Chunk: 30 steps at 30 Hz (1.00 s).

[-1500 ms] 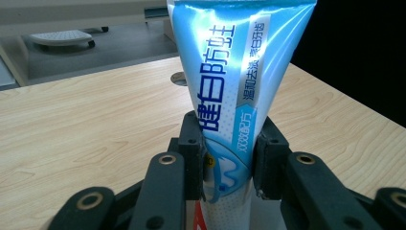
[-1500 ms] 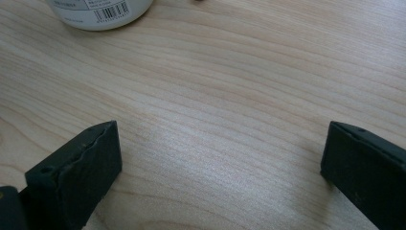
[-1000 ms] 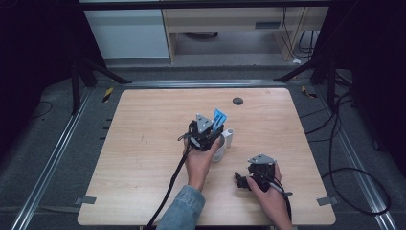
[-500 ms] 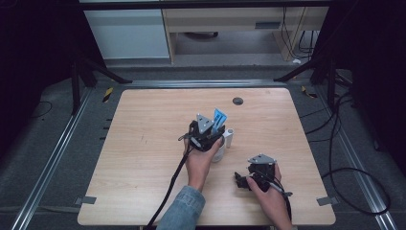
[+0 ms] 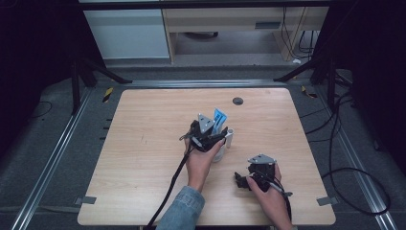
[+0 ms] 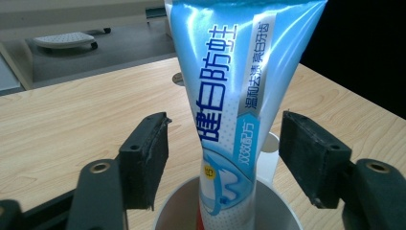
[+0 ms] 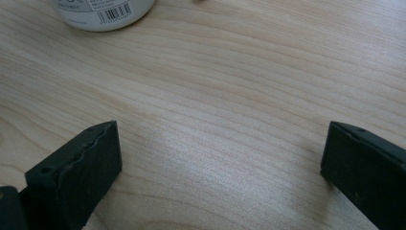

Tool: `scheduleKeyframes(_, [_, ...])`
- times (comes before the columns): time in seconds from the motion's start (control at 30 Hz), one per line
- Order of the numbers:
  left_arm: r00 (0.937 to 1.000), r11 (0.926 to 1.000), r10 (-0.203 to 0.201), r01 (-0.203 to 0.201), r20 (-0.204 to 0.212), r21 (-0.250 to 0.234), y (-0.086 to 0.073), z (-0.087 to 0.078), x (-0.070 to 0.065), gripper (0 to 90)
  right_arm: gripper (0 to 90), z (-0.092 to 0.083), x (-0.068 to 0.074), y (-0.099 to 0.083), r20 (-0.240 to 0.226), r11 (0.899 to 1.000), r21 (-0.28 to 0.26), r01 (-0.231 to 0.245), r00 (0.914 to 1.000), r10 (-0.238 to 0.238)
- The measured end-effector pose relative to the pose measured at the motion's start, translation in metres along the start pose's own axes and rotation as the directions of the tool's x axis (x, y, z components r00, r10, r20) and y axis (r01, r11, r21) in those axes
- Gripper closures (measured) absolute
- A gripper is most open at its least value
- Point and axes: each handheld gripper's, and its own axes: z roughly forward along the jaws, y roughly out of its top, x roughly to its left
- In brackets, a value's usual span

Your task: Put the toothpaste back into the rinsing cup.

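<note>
A blue-and-white toothpaste tube [image 6: 230,86] stands cap-down in a white cup [image 6: 178,210] near the middle of the table [image 5: 143,143]. From above, the tube [image 5: 219,116] sticks up out of the cup [image 5: 227,142] beside my left gripper [image 5: 210,136]. That left gripper [image 6: 225,148] is open and its jaws have just been opening. The tube is between its pads [image 6: 146,158], with a gap on each side. My right gripper [image 5: 242,179] rests low on the table to the right, open, with only bare wood between its jaws [image 7: 220,148]. The cup's base [image 7: 103,12] lies ahead of it.
A round dark grommet [image 5: 238,100] sits near the table's far edge. A black cable [image 5: 172,187] trails from the left gripper to the front edge. Metal rails [image 5: 62,143] and floor cables [image 5: 344,158] flank the table; cabinets [image 5: 127,33] stand behind it.
Both hands keep their places in the high view. The tube still stands in the cup, and no shift of it shows.
</note>
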Motion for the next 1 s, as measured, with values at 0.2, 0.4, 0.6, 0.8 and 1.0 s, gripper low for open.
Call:
scheduleKeyframes(0.2, [1.0,1.0,0.001,-0.001,-0.001,0.007,0.0,0.001,-0.001,28.2,0.5,0.0,0.0,0.0,0.0,1.0,0.0,0.0,1.0,0.0])
scheduleKeyframes(0.4, [1.0,0.9998,0.007,-0.007,-0.005,0.019,0.001,0.001,-0.002,23.3,0.5,0.0,0.0,0.0,0.0,1.0,0.0,0.0,1.0,0.0])
scheduleKeyframes(0.6, [0.9998,0.9994,0.007,-0.006,-0.017,0.033,0.0,0.001,-0.005,15.9,0.5,0.0,0.0,0.0,-0.001,1.0,0.0,0.0,1.0,0.0])
scheduleKeyframes(0.8, [0.9997,0.9978,0.018,-0.017,-0.014,0.064,-0.001,-0.001,-0.007,8.2,0.5,0.0,0.0,0.0,0.0,1.0,0.0,0.0,1.0,0.0])
scheduleKeyframes(1.0, [0.9986,0.9968,0.047,-0.045,-0.026,0.067,-0.002,-0.008,-0.01,5.6,0.5,0.0,0.0,0.0,0.0,1.0,0.0,0.0,1.0,0.0])
